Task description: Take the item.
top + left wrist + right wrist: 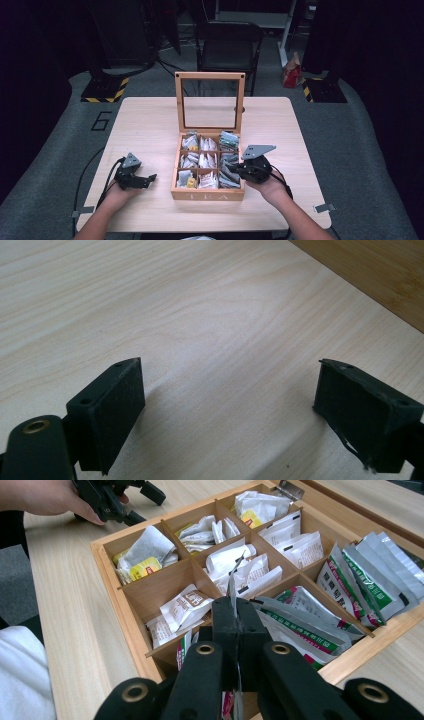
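The pale wood worktop [145,125] carries a wooden tea box [207,194] at its centre, the glass-paned lid [210,102] standing upright at the box's twelve o'clock edge and the letters "TEA" cut into its front wall at six o'clock. Inside, thin wooden dividers make nine compartments, three rows of three, all holding packets: white paper sachets with yellow tags in the left and middle columns, silver foil sachets with green and red print (the lettering is too small to read) in the right column. On the floor at about ten o'clock from the worktop a large "6" [101,121] is marked on the grey carpet. The right tool [236,170] hangs over the right column of the box, at roughly four o'clock from its centre; in the right gripper view its jaws are pressed together on the thin edge of a foil sachet [233,587], which stands upright between them above the near compartments. The left tool [150,178] rests on the worktop at about eight o'clock from the box, well apart from its left wall; in the left gripper view its jaws stand wide apart with only bare wood grain between them, and a corner of the box's side shows at two o'clock.
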